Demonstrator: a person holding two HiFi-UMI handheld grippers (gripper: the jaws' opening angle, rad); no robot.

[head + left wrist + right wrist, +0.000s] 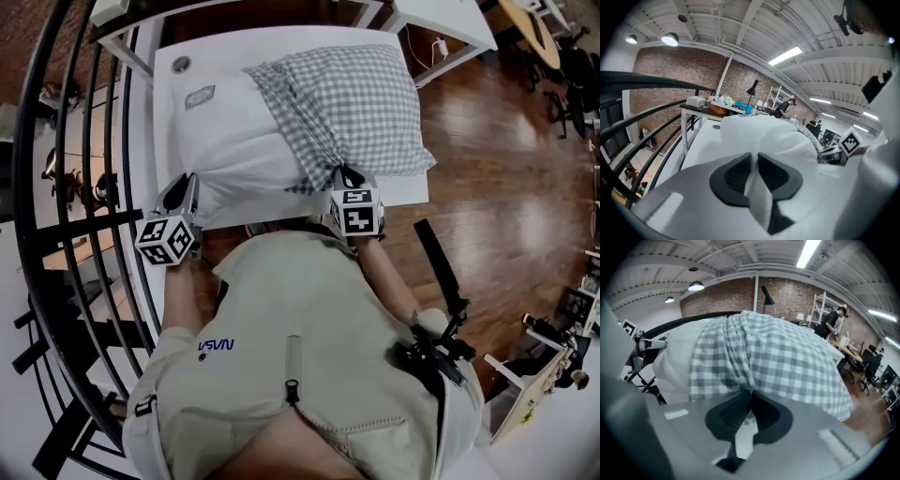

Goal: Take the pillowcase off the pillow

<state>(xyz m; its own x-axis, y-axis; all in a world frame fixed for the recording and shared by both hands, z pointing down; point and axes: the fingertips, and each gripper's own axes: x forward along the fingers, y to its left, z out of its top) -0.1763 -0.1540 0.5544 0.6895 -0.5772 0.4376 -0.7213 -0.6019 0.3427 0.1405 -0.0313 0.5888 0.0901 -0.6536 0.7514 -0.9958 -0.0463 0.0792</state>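
White pillow (220, 141) lay half bared on the table (167, 122); grey-checked pillowcase (361, 103) covered its right half, bunched.

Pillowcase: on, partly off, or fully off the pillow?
Partly off: the checked pillowcase covers only the right part of the pillow; the white left part lies bare.

White table (167, 131), blk railing (647, 78)
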